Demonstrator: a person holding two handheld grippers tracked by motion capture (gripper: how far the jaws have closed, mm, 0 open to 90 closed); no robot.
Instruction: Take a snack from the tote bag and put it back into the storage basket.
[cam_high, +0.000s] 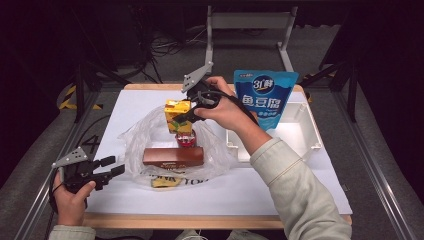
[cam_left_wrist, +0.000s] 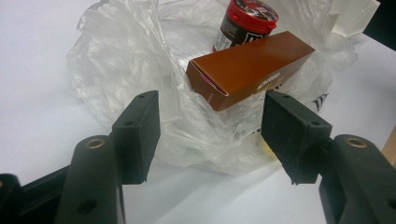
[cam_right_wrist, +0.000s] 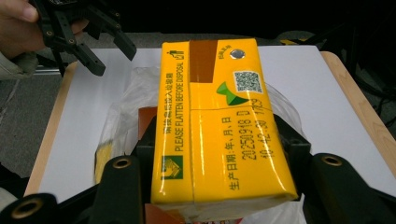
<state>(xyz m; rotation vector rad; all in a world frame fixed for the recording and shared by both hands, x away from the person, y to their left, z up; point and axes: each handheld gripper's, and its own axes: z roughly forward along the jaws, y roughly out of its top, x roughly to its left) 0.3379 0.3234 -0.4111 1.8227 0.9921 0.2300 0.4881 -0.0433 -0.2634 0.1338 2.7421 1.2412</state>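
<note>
The right gripper (cam_high: 186, 116) held a yellow drink carton (cam_high: 177, 116) clamped across its sides, raised above the clear plastic bag (cam_high: 140, 145) on the white table (cam_high: 280, 185). The step in hand looked like unpacking — one item taken out of the bag. The likely next move was to carry the carton clear and set it down, perhaps in the white bin (cam_high: 306, 131) to the right, which would call for a steady grip on a glossy, flat-sided carton.

The left gripper (cam_high: 112, 167) sat low at the bag's near edge, jaws wide apart and empty — nothing between the pads.

Left in the crinkled, thin film: a long brown box (cam_left_wrist: 250, 67), matte card with sharp corners, and a red-lidded jar (cam_left_wrist: 245, 21) behind it. A blue pouch (cam_high: 265, 97) stood upright at the bin.
</note>
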